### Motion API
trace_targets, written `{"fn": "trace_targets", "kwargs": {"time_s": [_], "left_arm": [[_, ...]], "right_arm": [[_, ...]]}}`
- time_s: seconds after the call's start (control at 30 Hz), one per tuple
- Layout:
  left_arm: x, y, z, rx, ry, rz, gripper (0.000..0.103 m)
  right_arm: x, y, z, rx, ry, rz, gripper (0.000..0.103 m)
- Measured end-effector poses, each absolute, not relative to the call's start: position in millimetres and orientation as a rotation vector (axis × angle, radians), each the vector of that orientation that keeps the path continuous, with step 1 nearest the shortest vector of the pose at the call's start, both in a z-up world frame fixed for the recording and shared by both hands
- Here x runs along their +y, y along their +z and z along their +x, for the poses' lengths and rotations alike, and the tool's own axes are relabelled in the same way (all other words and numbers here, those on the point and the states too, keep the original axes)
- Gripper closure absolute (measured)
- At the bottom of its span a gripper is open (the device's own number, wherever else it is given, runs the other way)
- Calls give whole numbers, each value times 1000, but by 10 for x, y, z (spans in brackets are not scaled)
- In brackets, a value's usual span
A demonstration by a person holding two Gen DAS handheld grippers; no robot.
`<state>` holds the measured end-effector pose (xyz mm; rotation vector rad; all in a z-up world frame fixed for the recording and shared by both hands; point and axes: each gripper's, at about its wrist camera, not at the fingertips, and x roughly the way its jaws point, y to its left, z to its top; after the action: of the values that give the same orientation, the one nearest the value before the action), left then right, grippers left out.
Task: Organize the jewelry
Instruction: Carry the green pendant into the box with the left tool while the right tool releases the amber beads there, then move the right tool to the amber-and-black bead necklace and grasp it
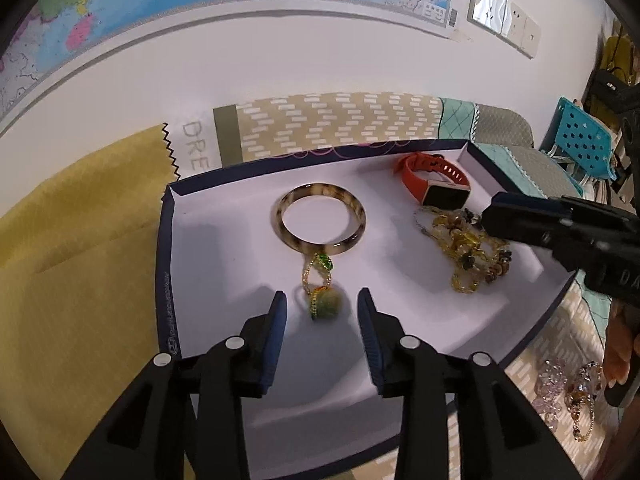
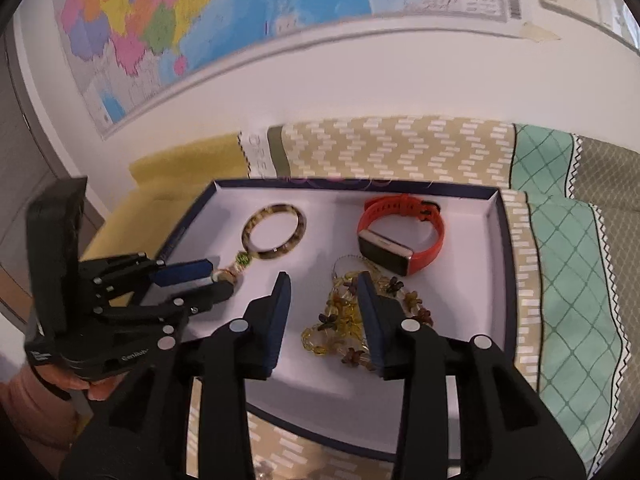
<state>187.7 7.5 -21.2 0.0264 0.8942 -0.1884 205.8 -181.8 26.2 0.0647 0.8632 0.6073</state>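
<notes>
Black arms and blue pads of the left gripper [image 1: 321,304] fill the bottom of its own view, jaws wide apart with nothing between them, hovering over a beaded charm [image 1: 320,288] whose green ball lies nearest the pads and whose loop runs away toward a tortoiseshell bangle [image 1: 320,218], touching its rim. Only the left view shows more beaded pieces [image 1: 570,394] lying outside the tray on the patterned cloth [image 1: 340,124]. From the right view, the right gripper [image 2: 323,294] is also spread wide, empty, above a heap of amber beads [image 2: 340,324]; the orange watch [image 2: 400,240] rests on its side just beyond, its face turned toward the camera. All lie inside a white tray [image 2: 452,320] with dark blue walls. A map [image 2: 224,12] hangs on the white wall behind.
</notes>
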Motion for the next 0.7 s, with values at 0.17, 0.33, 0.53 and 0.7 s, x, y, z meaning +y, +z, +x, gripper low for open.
{"fn": "trace_targets", "kwargs": {"time_s": [0.17,0.33,0.53,0.7], "left_arm": [[95,-43,1693,816,-171,35,52],[113,146,1367,728,-166,50,42],[175,247,903,674,-178,48,34],[119,162,630,685,-199,62,33]], "right_arm": [[-2033,430,1895,830,612,101,68],[-2236,520,1610,810,621,110,68],[-2445,470,1194,825,619,91,68],[-2602,317,903,863,576,72,67]]}}
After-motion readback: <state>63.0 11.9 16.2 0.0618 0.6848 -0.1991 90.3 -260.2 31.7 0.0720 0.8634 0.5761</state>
